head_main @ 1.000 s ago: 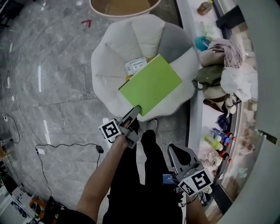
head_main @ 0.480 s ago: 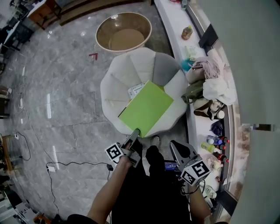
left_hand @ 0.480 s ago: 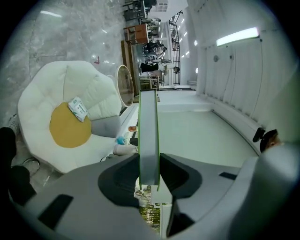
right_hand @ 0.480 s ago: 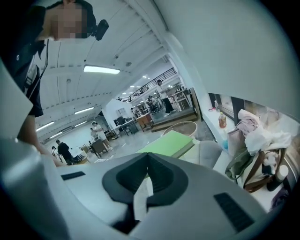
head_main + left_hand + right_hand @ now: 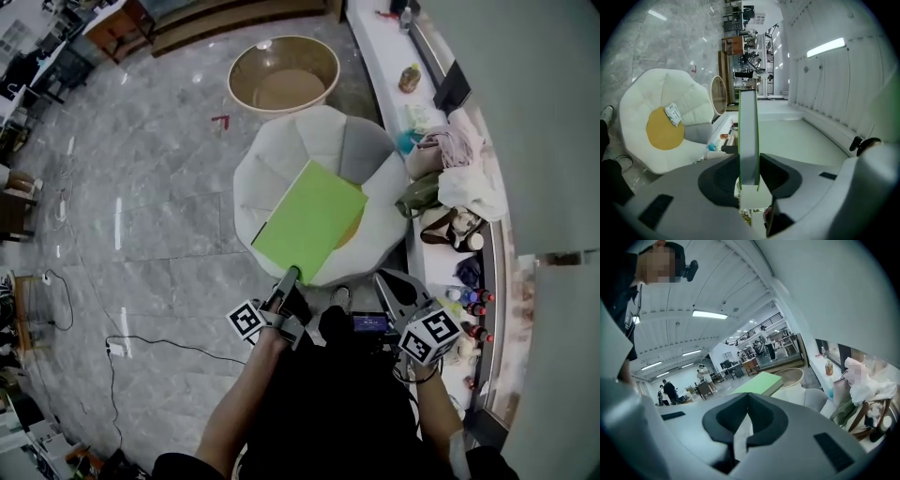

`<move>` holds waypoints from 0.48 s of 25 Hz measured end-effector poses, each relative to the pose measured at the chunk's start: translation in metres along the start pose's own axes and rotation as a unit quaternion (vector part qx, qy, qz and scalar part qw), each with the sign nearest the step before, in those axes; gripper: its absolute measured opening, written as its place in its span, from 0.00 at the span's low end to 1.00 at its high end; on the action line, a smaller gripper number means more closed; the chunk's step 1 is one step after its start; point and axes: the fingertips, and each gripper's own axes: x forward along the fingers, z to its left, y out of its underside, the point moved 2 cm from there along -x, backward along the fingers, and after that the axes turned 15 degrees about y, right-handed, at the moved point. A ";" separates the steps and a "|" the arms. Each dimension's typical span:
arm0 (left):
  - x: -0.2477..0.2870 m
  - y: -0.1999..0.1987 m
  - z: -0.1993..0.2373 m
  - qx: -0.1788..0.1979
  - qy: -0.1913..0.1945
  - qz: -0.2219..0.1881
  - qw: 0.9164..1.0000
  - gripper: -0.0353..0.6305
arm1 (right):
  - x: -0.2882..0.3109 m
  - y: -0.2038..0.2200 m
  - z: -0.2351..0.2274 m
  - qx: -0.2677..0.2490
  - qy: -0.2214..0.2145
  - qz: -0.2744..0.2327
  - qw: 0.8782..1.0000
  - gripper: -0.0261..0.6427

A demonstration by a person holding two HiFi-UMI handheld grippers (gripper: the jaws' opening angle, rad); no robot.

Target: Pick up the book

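Observation:
A flat bright-green book (image 5: pixel 311 219) hangs level above a white petal-shaped chair (image 5: pixel 272 155). My left gripper (image 5: pixel 290 275) is shut on the book's near corner. In the left gripper view the book (image 5: pixel 749 124) stands edge-on between the two pads, and the left gripper (image 5: pixel 749 164) presses on both of its covers. My right gripper (image 5: pixel 382 277) is held to the right of the book and apart from it, with its tips together and nothing between them. In the right gripper view the book (image 5: pixel 759 383) floats beyond the right gripper (image 5: pixel 747 395).
The chair (image 5: pixel 656 101) has a yellow seat pad (image 5: pixel 663 133) with a small white packet (image 5: pixel 672 114) on it. A round tan tub (image 5: pixel 283 77) stands beyond the chair. A white counter (image 5: pixel 389 66) with bags (image 5: pixel 469 192) and bottles (image 5: pixel 473 300) runs along the right. Cables (image 5: pixel 159 342) lie on the grey floor.
Both grippers have risen. The book has come up with the left gripper, farther above the chair, and now hides the white packet in the head view.

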 end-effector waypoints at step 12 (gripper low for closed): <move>-0.030 -0.010 -0.045 -0.004 0.051 -0.007 0.999 0.27 | -0.025 -0.004 0.022 0.030 0.030 -0.037 0.998 0.06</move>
